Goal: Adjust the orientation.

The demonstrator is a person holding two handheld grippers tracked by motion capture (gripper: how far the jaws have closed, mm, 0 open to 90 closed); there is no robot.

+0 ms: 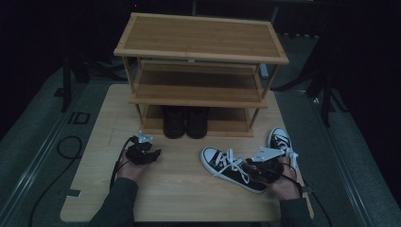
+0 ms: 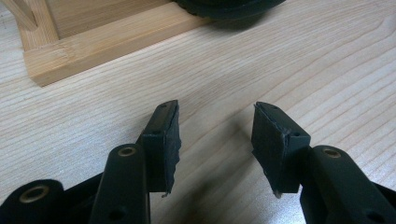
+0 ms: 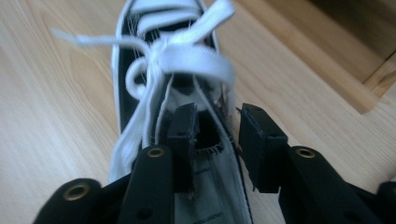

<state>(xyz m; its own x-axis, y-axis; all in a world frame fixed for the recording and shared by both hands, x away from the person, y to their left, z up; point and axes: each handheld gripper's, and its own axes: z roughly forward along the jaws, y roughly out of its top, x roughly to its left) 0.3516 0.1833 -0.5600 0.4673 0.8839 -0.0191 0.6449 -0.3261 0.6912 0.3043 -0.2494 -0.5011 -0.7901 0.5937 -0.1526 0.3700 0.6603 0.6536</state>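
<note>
The right hand-held gripper (image 3: 217, 135) straddles the side wall of the black sneaker (image 1: 230, 169) at its collar, one jaw inside the opening and one outside, the pads parted and not pressing. The loose white laces (image 3: 154, 60) lie just ahead of the jaws; closing on one could drag the knot rather than lift the shoe, and a pinch on soft canvas alone may let it sag or slip. Off to its side, the left hand-held gripper (image 2: 215, 140) rests open and empty on the surface (image 1: 179, 189). Farther ahead stands the wooden rack (image 1: 201, 38), black boots (image 1: 186, 122) on its bottom shelf, a second sneaker (image 1: 280, 139) beside it.
</note>
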